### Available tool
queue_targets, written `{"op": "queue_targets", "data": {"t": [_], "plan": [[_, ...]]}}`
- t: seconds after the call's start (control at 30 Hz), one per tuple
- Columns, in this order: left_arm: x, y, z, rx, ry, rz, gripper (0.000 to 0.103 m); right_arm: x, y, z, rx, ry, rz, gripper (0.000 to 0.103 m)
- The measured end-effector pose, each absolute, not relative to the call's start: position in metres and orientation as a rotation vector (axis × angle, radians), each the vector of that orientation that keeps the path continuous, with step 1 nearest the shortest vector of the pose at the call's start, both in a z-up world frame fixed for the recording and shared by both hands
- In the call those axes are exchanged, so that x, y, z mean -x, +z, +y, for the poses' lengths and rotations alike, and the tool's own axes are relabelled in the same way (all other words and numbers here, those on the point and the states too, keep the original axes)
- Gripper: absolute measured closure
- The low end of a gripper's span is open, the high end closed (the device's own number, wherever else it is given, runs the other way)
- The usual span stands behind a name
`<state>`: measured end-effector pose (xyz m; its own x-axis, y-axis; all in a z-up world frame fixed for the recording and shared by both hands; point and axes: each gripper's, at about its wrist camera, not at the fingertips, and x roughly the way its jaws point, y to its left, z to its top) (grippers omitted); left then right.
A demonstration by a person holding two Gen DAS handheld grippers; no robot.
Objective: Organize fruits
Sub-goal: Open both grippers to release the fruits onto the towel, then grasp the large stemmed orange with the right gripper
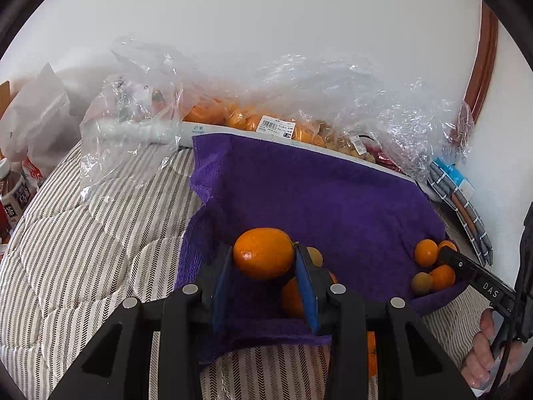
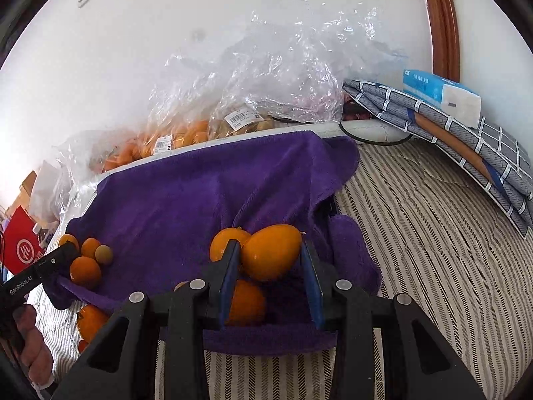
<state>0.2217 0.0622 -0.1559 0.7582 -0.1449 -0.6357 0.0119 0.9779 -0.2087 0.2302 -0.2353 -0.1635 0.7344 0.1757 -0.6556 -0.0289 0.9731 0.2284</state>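
Both wrist cams sit low and close, looking across the purple towel [image 1: 316,193] [image 2: 186,200] toward the wall; they share the towel and the fruit bags [image 1: 253,120] [image 2: 186,136].

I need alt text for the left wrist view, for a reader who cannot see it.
The left gripper holds an orange between its blue fingers above a purple towel on a striped bedcover. Behind are clear plastic bags of fruit.

Right gripper [image 2: 270,260] clamps yellow-orange mango [image 2: 271,251] over purple towel [image 2: 173,206]; oranges [image 2: 85,270] near left gripper [image 2: 63,253].
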Motion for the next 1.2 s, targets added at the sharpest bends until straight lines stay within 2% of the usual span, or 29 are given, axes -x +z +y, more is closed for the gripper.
{"op": "queue_targets", "data": {"t": [0.17,0.43,0.6,0.73,1.1,1.2], "plan": [[-0.223,-0.157,0.059,0.173,-0.068,0.699,0.068,-0.227,-0.163,-0.233,-0.194,0.114,0.723,0.066],[-0.224,-0.157,0.063,0.207,-0.091,0.709,0.067,-0.214,-0.152,-0.228,-0.155,0.098,0.678,0.05],[-0.219,-0.153,0.066,0.232,-0.114,0.688,0.06,-0.199,-0.139,-0.215,-0.121,0.102,0.668,0.046],[-0.212,-0.146,0.069,0.229,-0.115,0.648,0.053,-0.187,-0.129,-0.2,-0.096,0.105,0.657,0.045],[-0.168,-0.143,0.127,0.268,-0.028,0.577,0.052,-0.15,-0.129,-0.164,-0.112,0.166,0.713,0.046],[-0.157,-0.148,0.137,0.256,-0.02,0.592,0.052,-0.141,-0.134,-0.149,-0.102,0.209,0.731,0.051]]}}
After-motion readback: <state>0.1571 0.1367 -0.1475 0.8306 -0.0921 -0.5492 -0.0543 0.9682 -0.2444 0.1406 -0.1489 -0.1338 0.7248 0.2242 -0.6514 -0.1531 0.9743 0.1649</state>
